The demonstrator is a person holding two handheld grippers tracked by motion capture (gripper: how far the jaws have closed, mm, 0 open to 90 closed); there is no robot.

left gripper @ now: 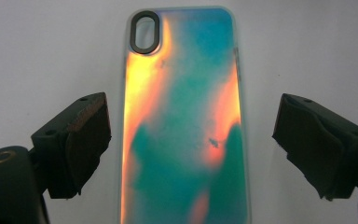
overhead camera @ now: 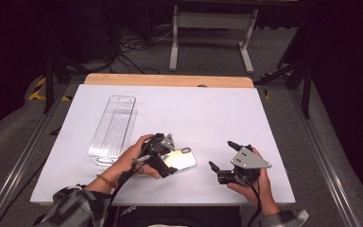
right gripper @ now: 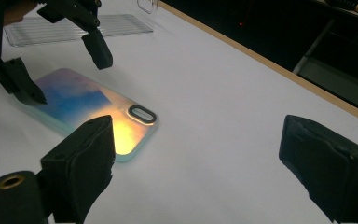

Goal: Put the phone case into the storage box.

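Note:
An iridescent phone case [overhead camera: 183, 160] [left gripper: 186, 121] [right gripper: 88, 107], orange and teal with a dark camera ring, lies flat on the white table top [overhead camera: 208, 109]. My left gripper [overhead camera: 164, 156] [left gripper: 191, 140] [right gripper: 67, 77] hovers over its near end. It is open, one jaw on each side of the case, and a gap shows between each pad and the case's edges. My right gripper [overhead camera: 221, 155] [right gripper: 196, 158] rests to the right of the case. It is open wide with nothing between its jaws, and it points toward the case.
A long clear plastic tray [overhead camera: 113, 130] [right gripper: 74, 25] with a ribbed floor lies at the table's left, behind the left hand. A wooden strip [overhead camera: 170, 80] borders the far edge. Bare white surface stretches across the middle and the right.

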